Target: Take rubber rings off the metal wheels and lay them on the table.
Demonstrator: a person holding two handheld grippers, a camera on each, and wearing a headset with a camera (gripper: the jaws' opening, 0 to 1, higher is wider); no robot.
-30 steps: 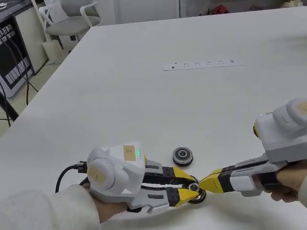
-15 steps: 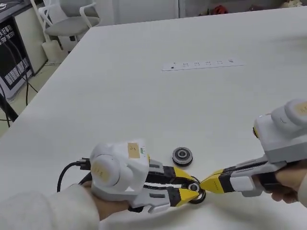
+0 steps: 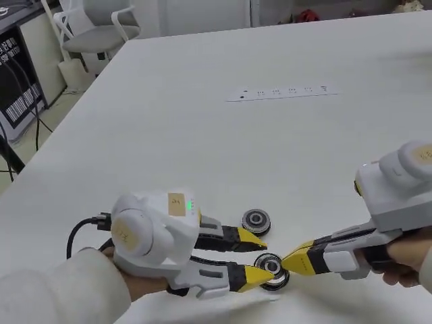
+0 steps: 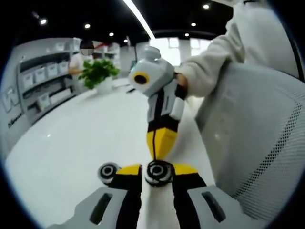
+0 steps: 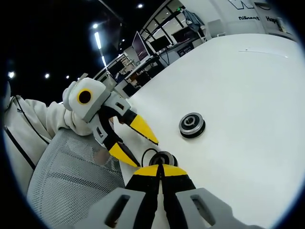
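Observation:
A small metal wheel (image 3: 271,266) with a black rubber ring lies on the white table (image 3: 202,148) near its front edge. My left gripper (image 3: 258,255) is open, its yellow jaws spread on either side of this wheel (image 4: 158,172). My right gripper (image 3: 287,260) comes in from the right and is shut at the wheel's rim (image 5: 163,158), where a black loop of ring (image 5: 146,153) stands off the wheel. A second ringed wheel (image 3: 256,219) lies just behind, apart from both grippers; it also appears in the gripper views (image 4: 108,171) (image 5: 192,125).
A white power strip (image 3: 282,92) lies far back on the table. An office chair (image 3: 101,30) stands beyond the table's far left corner. A black cable (image 3: 81,233) trails from the left gripper. The table's left edge runs diagonally.
The left gripper's jaws have spread apart from the wheel they were closed around, and it has drawn back slightly to the left. The right gripper stays shut at the wheel.

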